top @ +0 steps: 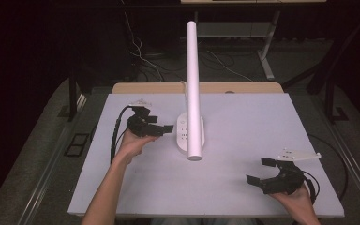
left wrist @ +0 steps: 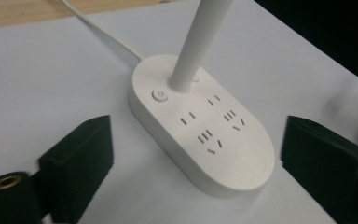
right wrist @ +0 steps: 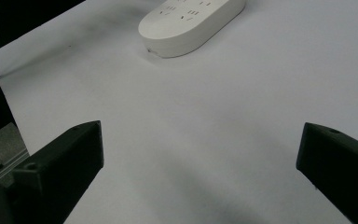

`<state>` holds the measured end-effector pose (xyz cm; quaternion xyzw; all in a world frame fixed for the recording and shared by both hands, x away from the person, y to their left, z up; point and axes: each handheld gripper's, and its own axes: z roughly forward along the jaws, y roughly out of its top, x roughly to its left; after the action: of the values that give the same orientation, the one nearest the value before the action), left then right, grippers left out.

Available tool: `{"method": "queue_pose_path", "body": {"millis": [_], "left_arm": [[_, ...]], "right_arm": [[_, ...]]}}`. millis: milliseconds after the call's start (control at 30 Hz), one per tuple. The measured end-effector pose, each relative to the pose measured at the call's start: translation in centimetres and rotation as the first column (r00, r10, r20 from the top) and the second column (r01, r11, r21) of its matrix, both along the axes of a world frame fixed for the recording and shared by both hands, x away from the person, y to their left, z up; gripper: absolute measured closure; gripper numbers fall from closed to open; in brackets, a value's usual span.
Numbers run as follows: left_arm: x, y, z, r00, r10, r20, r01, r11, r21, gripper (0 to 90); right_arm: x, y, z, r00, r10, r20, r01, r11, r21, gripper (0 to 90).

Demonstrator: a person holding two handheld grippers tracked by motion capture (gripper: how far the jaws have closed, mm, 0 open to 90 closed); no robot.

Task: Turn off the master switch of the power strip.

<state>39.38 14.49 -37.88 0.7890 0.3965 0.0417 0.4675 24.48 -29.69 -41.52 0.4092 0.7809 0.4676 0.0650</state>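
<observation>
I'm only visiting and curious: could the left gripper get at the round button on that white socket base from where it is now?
Probably yes. The left gripper sits right beside the socket base, jaws open, and the round button lies bare on top. The white tube rises close beside it, so it would have to come in from the side.

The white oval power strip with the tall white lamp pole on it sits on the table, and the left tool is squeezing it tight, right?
Not quite. The left tool stands open, its jaws apart from the white oval power strip, as the left gripper view shows. The tall white lamp pole does rise from it on the table.
</observation>
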Motion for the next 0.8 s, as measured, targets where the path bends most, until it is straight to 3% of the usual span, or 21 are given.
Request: {"method": "queue_pose_path", "body": {"millis": [67,233,667,800], "left_arm": [[-0.4,0.3,0.0,1.0,-0.004,0.0,0.004,1.0,-0.002,0.0],[-1.8,0.9,0.0,0.999,0.027,0.035,-0.026,0.9989,-0.038,0.0],[-5.6,2.4,-0.3,0.9968,0.016,0.078,-0.016,0.9999,-0.005,0.0],[-6.6,2.7,-0.4,0.9967,0.016,0.08,-0.015,0.9998,-0.016,0.0]], "right_arm": [[0.0,0.0,0.0,1.0,0.001,0.001,-0.001,1.0,0.0,0.0],[0.0,0.1,0.0,1.0,-0.001,-0.003,0.001,1.0,0.002,0.0],[0.0,0.2,0.0,1.0,0.006,0.004,-0.006,1.0,-0.007,0.0],[0.0,0.2,0.0,1.0,0.005,-0.001,-0.005,1.0,-0.006,0.0]]}}
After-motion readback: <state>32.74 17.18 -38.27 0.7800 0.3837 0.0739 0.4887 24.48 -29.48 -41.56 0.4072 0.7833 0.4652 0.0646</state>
